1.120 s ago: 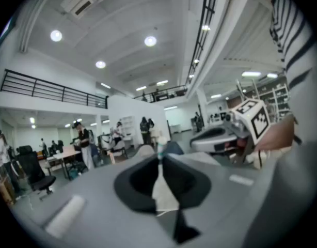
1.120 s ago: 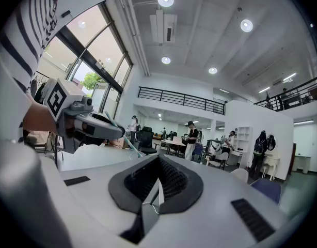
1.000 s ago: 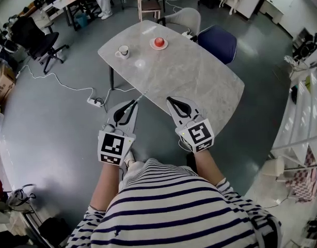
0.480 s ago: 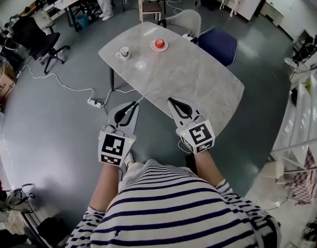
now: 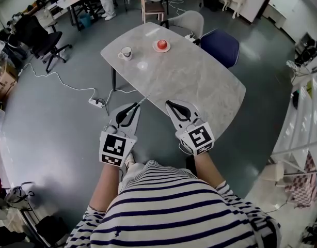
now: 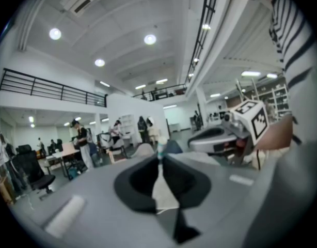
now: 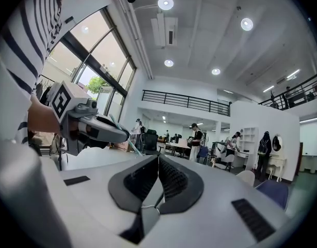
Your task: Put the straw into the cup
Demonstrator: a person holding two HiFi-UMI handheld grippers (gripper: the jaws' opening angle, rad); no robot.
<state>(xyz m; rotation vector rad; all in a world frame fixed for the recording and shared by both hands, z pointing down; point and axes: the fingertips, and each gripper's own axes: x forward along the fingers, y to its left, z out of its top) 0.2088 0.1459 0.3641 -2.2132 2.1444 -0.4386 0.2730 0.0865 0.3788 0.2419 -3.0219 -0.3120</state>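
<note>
A thin pale straw sticks out of my left gripper, which is shut on it, over the near edge of the marble table. In the left gripper view the straw rises between the closed tips. A white cup stands at the table's far left. My right gripper hovers beside the left one, shut with nothing in it. From the right gripper view, the left gripper and its straw show to the left of the right gripper.
A red apple on a small plate sits at the table's far end. Chairs stand behind the table. A cable and power strip lie on the floor at left. People and desks fill the far room.
</note>
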